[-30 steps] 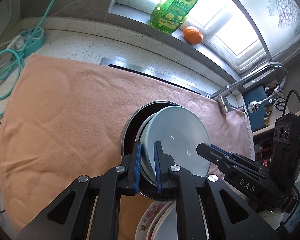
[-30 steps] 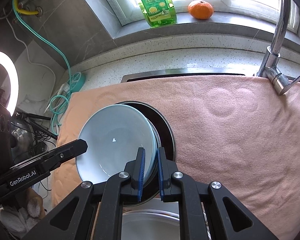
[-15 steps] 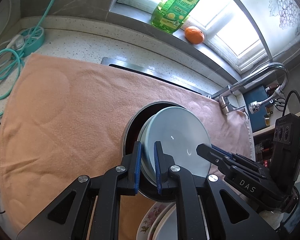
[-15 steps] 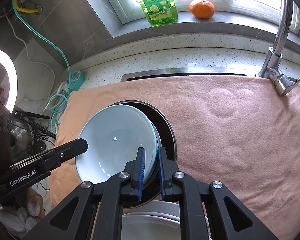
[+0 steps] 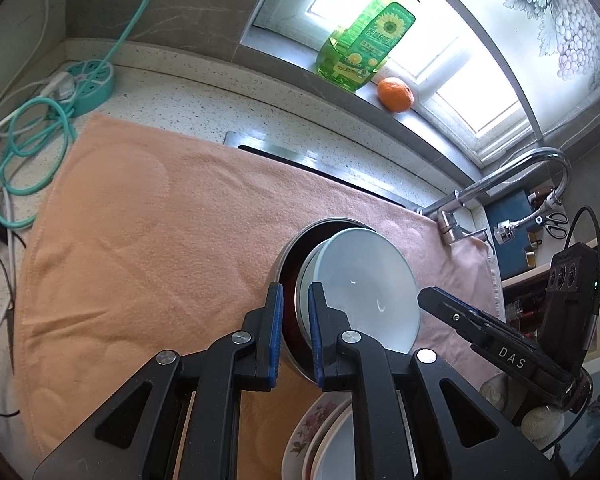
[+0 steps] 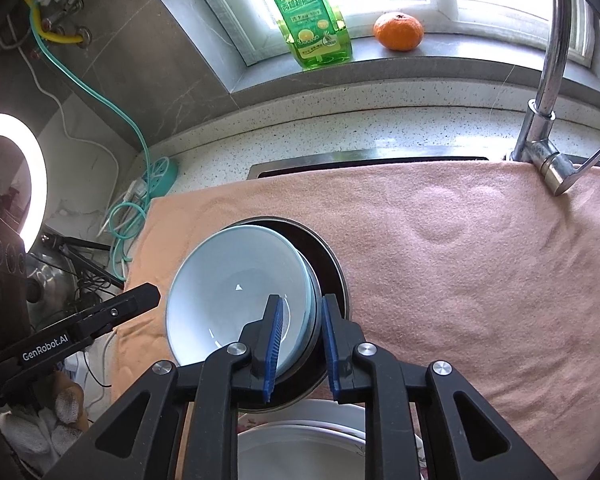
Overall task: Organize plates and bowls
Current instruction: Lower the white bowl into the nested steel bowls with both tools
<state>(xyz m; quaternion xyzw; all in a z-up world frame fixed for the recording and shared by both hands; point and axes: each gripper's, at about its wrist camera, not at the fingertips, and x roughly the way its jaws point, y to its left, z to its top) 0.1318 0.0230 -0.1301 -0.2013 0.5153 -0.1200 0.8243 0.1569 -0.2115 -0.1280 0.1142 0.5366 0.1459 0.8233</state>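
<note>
A pale blue bowl (image 5: pixel 364 280) (image 6: pixel 236 292) is nested in another pale bowl inside a dark metal-rimmed bowl (image 5: pixel 290 256) (image 6: pixel 328 264), all on the peach towel (image 5: pixel 160 232). My left gripper (image 5: pixel 294 334) is shut on the near-left rim of the bowl stack. My right gripper (image 6: pixel 300 344) is shut on the stack's opposite rim, its fingers a little wider apart than before. A floral plate (image 5: pixel 300 436) with white dishes (image 6: pixel 300 448) lies just below the grippers.
A green soap bottle (image 6: pixel 308 16) and an orange (image 6: pixel 398 31) stand on the window sill. The tap (image 6: pixel 548 92) rises at the right. A teal power strip with cables (image 5: pixel 80 84) lies at the left. A ring light (image 6: pixel 4 176) stands far left.
The bowl stack has stayed held between both grippers and shifted slightly forward on the towel. The right gripper's fingers have spread slightly.
</note>
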